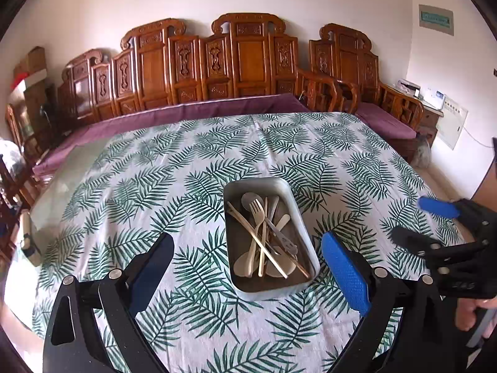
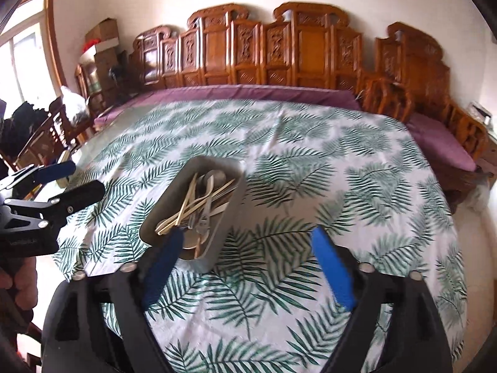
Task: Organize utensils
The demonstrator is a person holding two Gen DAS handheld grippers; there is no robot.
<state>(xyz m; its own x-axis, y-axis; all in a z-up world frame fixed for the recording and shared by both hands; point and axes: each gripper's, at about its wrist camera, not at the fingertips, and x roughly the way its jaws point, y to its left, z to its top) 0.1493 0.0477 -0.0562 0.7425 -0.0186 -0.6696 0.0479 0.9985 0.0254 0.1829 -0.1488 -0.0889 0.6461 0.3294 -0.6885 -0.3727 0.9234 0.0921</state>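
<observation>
A grey rectangular tray (image 1: 293,197) sits on the leaf-print tablecloth and holds several utensils (image 1: 264,236): beige forks, spoons and chopsticks, and grey metal pieces. My left gripper (image 1: 248,242) is open and empty, its jaws standing either side of the tray's near end, above it. In the right wrist view the tray (image 2: 236,171) lies left of centre with the utensils (image 2: 202,202) piled inside. My right gripper (image 2: 248,239) is open and empty, hovering just right of the tray's near end. It also shows in the left wrist view (image 1: 416,220) at the right.
The tablecloth (image 1: 155,186) covers a round table. A carved wooden bench (image 1: 236,59) with purple cushions runs behind it. A wooden chair (image 2: 46,136) stands at the table's left. The left gripper (image 2: 74,177) shows at the left of the right wrist view.
</observation>
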